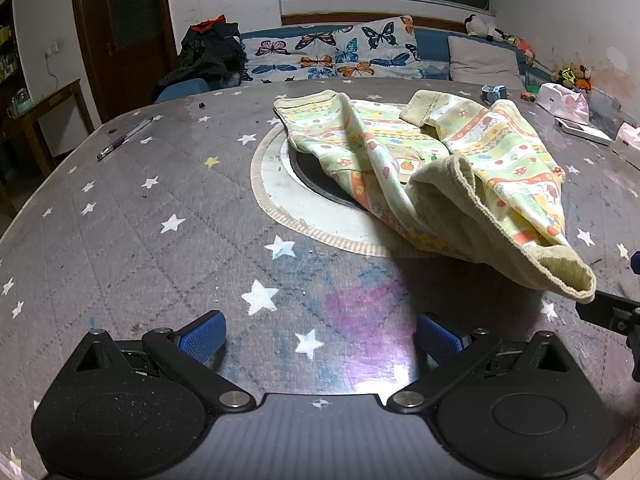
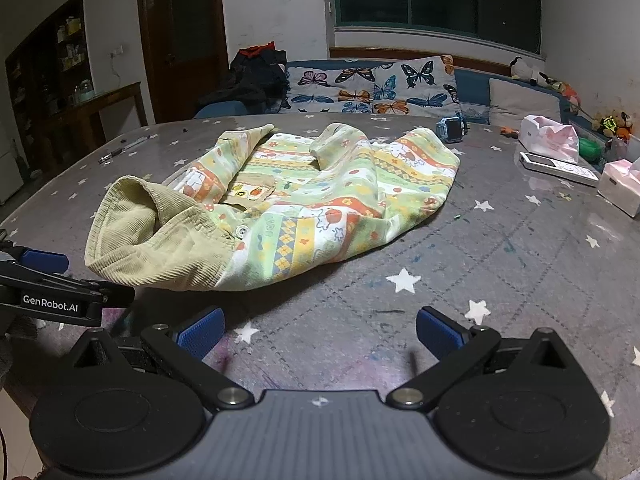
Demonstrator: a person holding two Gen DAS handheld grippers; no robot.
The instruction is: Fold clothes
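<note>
Currently both claws are held spread with nothing between the pads — left gripper (image 1: 320, 340) and right gripper (image 2: 318, 336) low over the near part of the star-print table (image 1: 120, 208). A child's patterned jacket (image 2: 320, 200) lies crumpled mid-table, corduroy collar (image 2: 160, 236) turned toward the near edge, one sleeve (image 2: 332, 142) bunched on top. Flattening is judged the step in hand. The collar corners are best pinched at the fabric edge only, then drawn apart and toward the near side — gently, so the sleeve is not dragged under.

dim indoor light – fisheye-bent, vignetted edges
</note>
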